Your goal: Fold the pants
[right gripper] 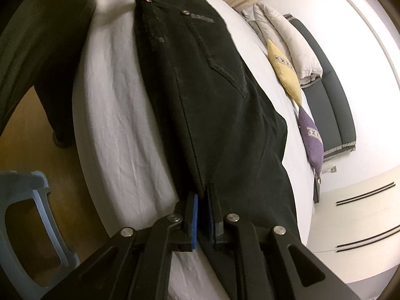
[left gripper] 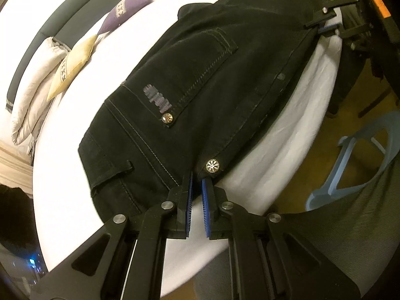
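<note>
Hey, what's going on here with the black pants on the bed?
A person is folding black pants on a white bed, holding a gripper in each hand. The left gripper pinches the waistband end by the metal button; the right gripper pinches the opposite end. The pants lie stretched along the bed's edge between them.

The left tongs (left gripper: 197, 183) are reaching in from six o'clock in the left wrist view, blue pads nearly together and pinching the waistband edge of the black pants (left gripper: 200, 80) beside a metal button. The right tongs (right gripper: 203, 202) are entering from six o'clock in their own view, pads closed on the pants' edge at the opposite end. Each pair is showing in the other's view: the right tongs at one o'clock in the left view, the left tongs at twelve o'clock in the right view.
</note>
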### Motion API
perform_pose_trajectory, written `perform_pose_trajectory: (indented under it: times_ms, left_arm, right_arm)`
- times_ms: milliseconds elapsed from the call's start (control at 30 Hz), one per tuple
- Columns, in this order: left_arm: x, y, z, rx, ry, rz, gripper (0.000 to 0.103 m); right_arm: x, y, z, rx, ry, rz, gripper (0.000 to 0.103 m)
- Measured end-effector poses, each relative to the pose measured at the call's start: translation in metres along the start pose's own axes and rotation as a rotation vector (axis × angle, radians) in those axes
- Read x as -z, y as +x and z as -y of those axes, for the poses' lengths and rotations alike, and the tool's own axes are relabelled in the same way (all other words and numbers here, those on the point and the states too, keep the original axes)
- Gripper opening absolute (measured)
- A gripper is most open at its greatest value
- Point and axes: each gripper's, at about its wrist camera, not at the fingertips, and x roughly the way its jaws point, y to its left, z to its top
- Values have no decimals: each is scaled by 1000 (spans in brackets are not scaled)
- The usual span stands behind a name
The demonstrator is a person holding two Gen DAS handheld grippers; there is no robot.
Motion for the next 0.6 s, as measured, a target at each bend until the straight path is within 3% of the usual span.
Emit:
perform_pose_trajectory:
  times_ms: [67,167,233,267,333,433,600]
  left_arm:
    - [-5,-10,-2,29,-26,-11,8]
    - [-16,-22,-6,65,-64,-32,8]
    - [-25,-27,-6,67,-74,-33,8]
    - [-29,-28,-6,82,-80,-46,8]
    - [-32,-21,-9,120,-73,-107,8]
    - [-22,1,-11,112,-94,-190,9]
    - [12,36,-16,72,-105,-349,9]
  right_arm:
    - [2,-1,3,-9,26,0,14]
    - [8,-4,9,-15,67,4,29]
    - [13,-12,18,-32,123,20,65]
    - [17,-18,24,-41,157,35,70]
    - [25,-28,34,-60,217,55,72]
    - [40,-34,49,-101,329,58,72]
    - [80,-35,93,-235,638,54,72]
